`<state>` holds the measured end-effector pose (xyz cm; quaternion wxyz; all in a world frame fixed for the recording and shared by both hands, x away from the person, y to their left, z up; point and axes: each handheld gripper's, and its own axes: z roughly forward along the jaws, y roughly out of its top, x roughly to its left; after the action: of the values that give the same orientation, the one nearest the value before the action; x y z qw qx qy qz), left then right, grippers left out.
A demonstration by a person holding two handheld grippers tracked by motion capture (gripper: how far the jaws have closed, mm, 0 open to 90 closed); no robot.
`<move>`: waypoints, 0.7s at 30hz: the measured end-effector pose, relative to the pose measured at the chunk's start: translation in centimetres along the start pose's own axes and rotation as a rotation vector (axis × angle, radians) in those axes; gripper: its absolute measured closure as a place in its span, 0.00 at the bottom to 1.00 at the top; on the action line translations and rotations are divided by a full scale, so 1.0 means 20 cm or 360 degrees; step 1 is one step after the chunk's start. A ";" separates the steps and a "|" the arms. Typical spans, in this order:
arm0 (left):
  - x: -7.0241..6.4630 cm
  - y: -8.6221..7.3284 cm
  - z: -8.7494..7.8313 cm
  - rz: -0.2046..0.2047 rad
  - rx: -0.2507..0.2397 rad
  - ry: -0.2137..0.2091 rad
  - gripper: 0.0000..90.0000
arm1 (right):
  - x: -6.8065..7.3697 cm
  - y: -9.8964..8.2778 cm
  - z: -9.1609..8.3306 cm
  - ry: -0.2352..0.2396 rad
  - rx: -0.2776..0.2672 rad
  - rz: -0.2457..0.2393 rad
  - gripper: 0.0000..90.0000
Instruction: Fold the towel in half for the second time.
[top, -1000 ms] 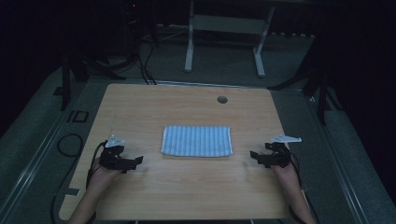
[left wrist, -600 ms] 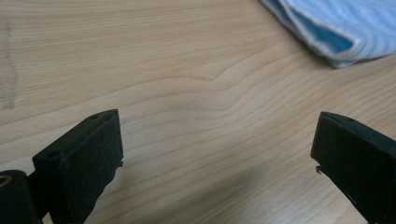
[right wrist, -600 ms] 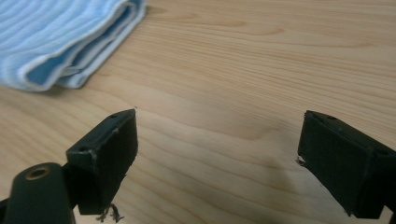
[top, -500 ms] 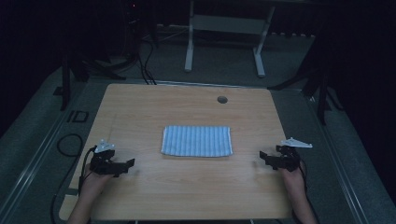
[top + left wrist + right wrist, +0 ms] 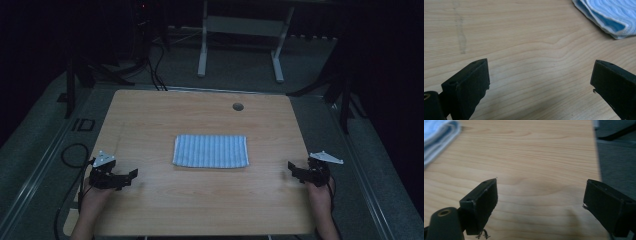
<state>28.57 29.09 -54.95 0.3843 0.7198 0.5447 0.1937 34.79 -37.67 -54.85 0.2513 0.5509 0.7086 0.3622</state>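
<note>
At the left side of the wooden table (image 5: 150, 120), near its front edge, the left gripper (image 5: 131, 176) rests in the person's left hand (image 5: 95, 192). Its jaws stand wide apart with only bare wood between them, so it is released and holds nothing. In the middle of the table lies a folded cloth (image 5: 211, 151) with blue and white stripes, flat, well apart from both grippers. Behind it, near the far edge, there is a small round hole (image 5: 238, 106). At the right edge the right gripper (image 5: 292, 169) is also released, jaws wide apart, empty
</note>
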 end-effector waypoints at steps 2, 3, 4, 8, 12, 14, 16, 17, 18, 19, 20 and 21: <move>0.01 -0.01 -0.01 -0.0016 -0.0007 0.0024 0.03 | -0.01 0.00 -0.01 -0.0010 -0.0032 0.0024 0.13; 0.02 -0.01 -0.01 -0.0025 -0.0008 0.0038 0.03 | -0.01 0.00 -0.02 -0.0019 -0.0040 0.0023 0.13; 0.02 -0.02 -0.01 -0.0040 -0.0014 0.0050 0.03 | -0.02 0.00 -0.02 -0.0018 -0.0040 0.0034 0.13; 0.05 -0.03 -0.03 -0.0094 -0.0035 0.0105 0.03 | -0.02 0.00 -0.02 -0.0054 -0.0033 0.0037 0.13; 0.06 -0.04 -0.04 -0.0128 -0.0051 0.0145 0.03 | -0.02 -0.01 -0.01 -0.0089 -0.0030 0.0033 0.13; 0.08 -0.05 -0.04 -0.0163 -0.0070 0.0164 0.03 | -0.02 -0.01 -0.01 -0.0093 -0.0018 0.0036 0.13; 0.09 -0.05 -0.04 -0.0179 -0.0068 0.0188 0.03 | -0.02 -0.01 -0.01 -0.0095 -0.0017 0.0047 0.13; 0.10 -0.06 -0.04 -0.0182 -0.0066 0.0197 0.03 | -0.03 -0.01 -0.01 -0.0097 -0.0015 0.0059 0.13; 0.10 -0.06 -0.04 -0.0188 -0.0062 0.0207 0.03 | -0.03 -0.01 -0.01 -0.0097 -0.0009 0.0068 0.13; 0.10 -0.06 -0.04 -0.0189 -0.0059 0.0226 0.03 | -0.03 -0.01 -0.01 -0.0106 -0.0004 0.0074 0.13; 0.10 -0.06 -0.04 -0.0189 -0.0062 0.0244 0.03 | -0.04 -0.01 0.00 -0.0119 -0.0004 0.0080 0.13; 0.10 -0.06 -0.04 -0.0187 -0.0056 0.0253 0.03 | -0.04 -0.01 0.00 -0.0123 -0.0003 0.0095 0.13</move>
<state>27.82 31.31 -55.65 0.3630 0.6622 0.6112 0.2369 34.78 -38.50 -55.05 0.2681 0.5852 0.6812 0.3487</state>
